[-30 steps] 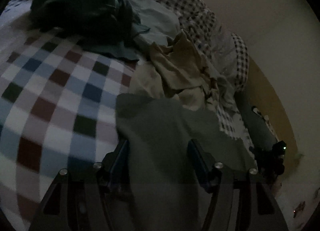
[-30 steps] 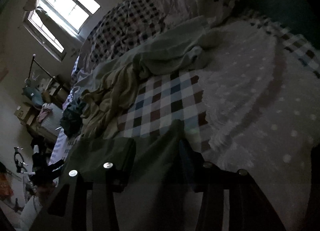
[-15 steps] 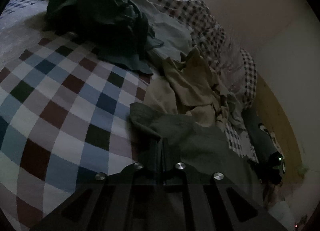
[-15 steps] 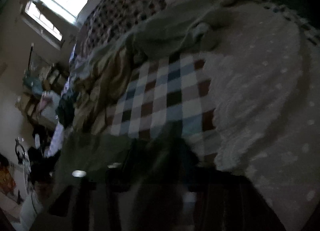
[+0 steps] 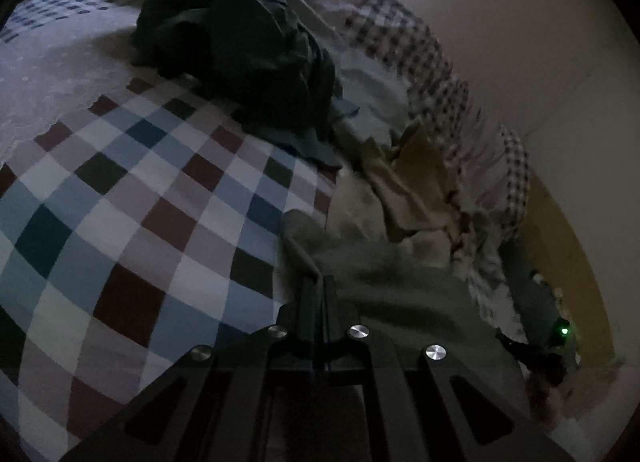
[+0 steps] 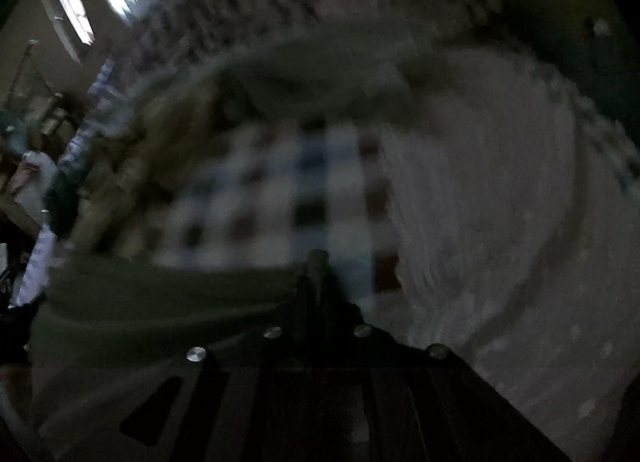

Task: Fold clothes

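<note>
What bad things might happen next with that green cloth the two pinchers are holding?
Both tools pinch only the edge of the olive-green cloth garment: left tool, right tool. It may slip free when lifted. It also lies against the crumpled yellow cloth, which might get dragged along. The right view is blurred, so that grip is uncertain.

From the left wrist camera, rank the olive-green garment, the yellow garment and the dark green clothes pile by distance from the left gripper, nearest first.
1. Olive-green garment: clamped in the shut left gripper, spreading right.
2. Yellow garment: crumpled beyond it, to the right.
3. Dark green clothes pile: farthest, at the far end of the checked blanket.
</note>
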`<action>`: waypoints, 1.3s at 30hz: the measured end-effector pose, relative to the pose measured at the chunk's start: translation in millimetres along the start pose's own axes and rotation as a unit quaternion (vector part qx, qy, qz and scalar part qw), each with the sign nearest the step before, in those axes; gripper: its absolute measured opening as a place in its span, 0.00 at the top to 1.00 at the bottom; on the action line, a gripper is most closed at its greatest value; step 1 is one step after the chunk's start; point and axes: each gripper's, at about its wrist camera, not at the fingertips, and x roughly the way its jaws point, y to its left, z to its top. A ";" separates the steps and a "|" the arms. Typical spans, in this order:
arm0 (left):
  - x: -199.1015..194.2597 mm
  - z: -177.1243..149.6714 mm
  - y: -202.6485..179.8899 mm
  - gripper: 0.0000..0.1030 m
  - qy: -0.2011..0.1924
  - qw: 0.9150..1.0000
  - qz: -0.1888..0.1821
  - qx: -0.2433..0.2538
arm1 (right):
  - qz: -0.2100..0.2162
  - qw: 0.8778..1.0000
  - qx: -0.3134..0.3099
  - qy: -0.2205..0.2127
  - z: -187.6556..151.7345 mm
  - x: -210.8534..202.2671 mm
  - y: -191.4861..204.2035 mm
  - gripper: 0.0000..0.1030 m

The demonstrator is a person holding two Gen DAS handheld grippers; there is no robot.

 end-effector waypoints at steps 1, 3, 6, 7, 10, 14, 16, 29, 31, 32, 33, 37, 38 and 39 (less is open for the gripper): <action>0.7 0.7 -0.3 0.96 0.005 1.000 0.003 0.001 | -0.005 1.000 0.007 -0.005 1.0 -4.2 -3.2 0.82; -3.7 2.0 1.7 0.74 0.003 1.000 -0.008 -0.006 | -0.019 0.999 0.022 -0.026 2.5 -17.3 -8.9 0.64; -17.2 0.0 3.4 0.43 -0.006 0.999 -0.035 -0.015 | -0.031 0.997 0.044 -0.062 4.9 -39.4 -16.3 0.61; -21.8 -1.9 3.4 0.41 -0.005 0.999 -0.036 -0.016 | -0.027 0.995 0.051 -0.075 6.4 -48.3 -17.3 0.61; -38.5 -17.1 4.6 0.39 0.015 0.999 -0.037 -0.014 | -0.021 0.993 0.049 -0.110 5.9 -74.9 -11.5 0.61; -64.1 -47.7 2.8 0.39 0.052 0.998 -0.029 0.002 | -0.003 0.990 0.037 -0.137 -4.4 -103.6 6.1 0.61; -81.9 -70.9 -0.7 0.39 0.068 0.997 -0.030 0.010 | 0.000 0.989 0.027 -0.143 -12.9 -112.9 16.3 0.61; -133.5 -154.1 -11.8 0.95 0.070 0.997 0.003 0.011 | 0.048 0.988 -0.054 -0.134 -74.6 -136.3 97.2 0.61; -145.2 -155.1 3.6 0.95 0.045 0.997 0.052 -0.034 | 0.051 0.987 -0.071 -0.133 -81.0 -138.2 105.9 0.61; -150.9 -156.6 12.0 0.94 0.034 0.995 0.074 -0.059 | 0.050 0.987 -0.079 -0.133 -83.8 -139.3 109.9 0.61; -158.6 -158.9 26.5 0.94 0.023 0.992 0.070 -0.103 | 0.050 0.986 -0.086 -0.133 -86.2 -140.3 114.0 0.61; -168.6 -170.4 43.0 0.42 0.019 0.982 -0.022 -0.184 | 0.060 0.984 -0.105 -0.132 -93.3 -142.7 128.9 0.61; -166.6 -175.3 38.6 0.33 0.026 0.981 -0.040 -0.186 | 0.064 0.983 -0.109 -0.132 -94.4 -142.7 133.1 0.61; -164.5 -180.3 34.1 0.33 0.032 0.980 -0.059 -0.188 | 0.068 0.982 -0.113 -0.132 -95.4 -142.7 137.5 0.61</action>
